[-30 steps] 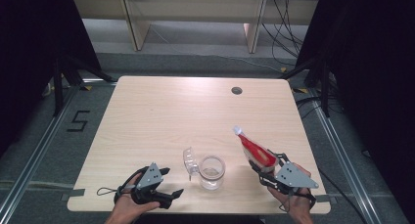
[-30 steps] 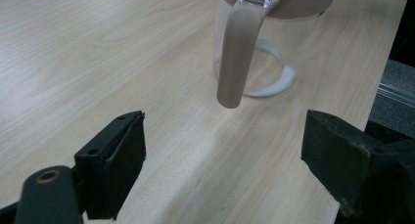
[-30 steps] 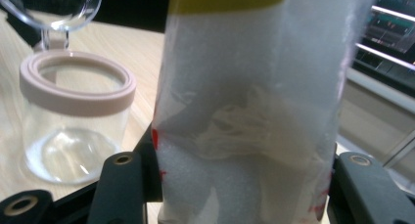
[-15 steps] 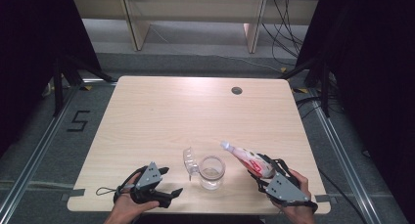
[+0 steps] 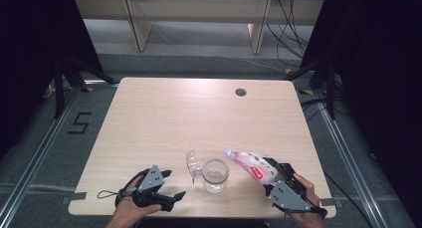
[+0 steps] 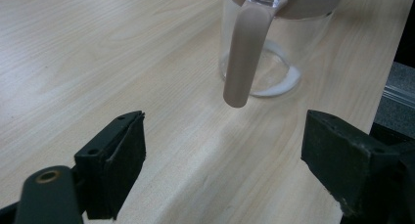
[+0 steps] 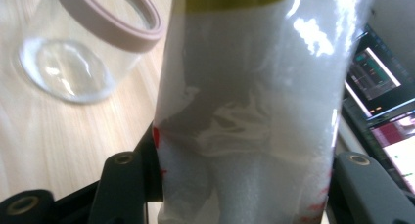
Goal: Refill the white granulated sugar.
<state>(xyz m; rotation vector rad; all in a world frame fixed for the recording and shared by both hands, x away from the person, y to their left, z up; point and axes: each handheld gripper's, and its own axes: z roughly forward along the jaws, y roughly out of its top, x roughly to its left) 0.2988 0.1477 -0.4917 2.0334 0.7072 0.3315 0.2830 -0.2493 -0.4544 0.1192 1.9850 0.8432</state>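
A clear glass jar (image 5: 215,175) with a beige rim stands near the table's front edge; a clear curved piece (image 5: 191,163) leans at its left side. My right gripper (image 5: 271,172) is shut on a white-and-pink bottle (image 5: 250,163) with a red label. The bottle is tilted low, its capped end (image 5: 228,152) just right of the jar's rim. In the right gripper view the bottle (image 7: 244,101) sits between the jaws of that gripper (image 7: 240,185), the jar (image 7: 83,43) beyond. My left gripper (image 5: 175,184) rests open left of the jar; its view shows the jar's beige handle (image 6: 242,57) ahead of the gripper (image 6: 222,155).
The light wooden table (image 5: 174,118) has a dark round hole (image 5: 241,92) at its far right. Beyond the far edge stands a low shelf unit (image 5: 199,19) with cables. A lit screen (image 7: 377,72) shows off the table's right side.
The bottle in my right gripper has tipped down and to the left, its capped end now close to the jar's rim. The left gripper has stayed put.
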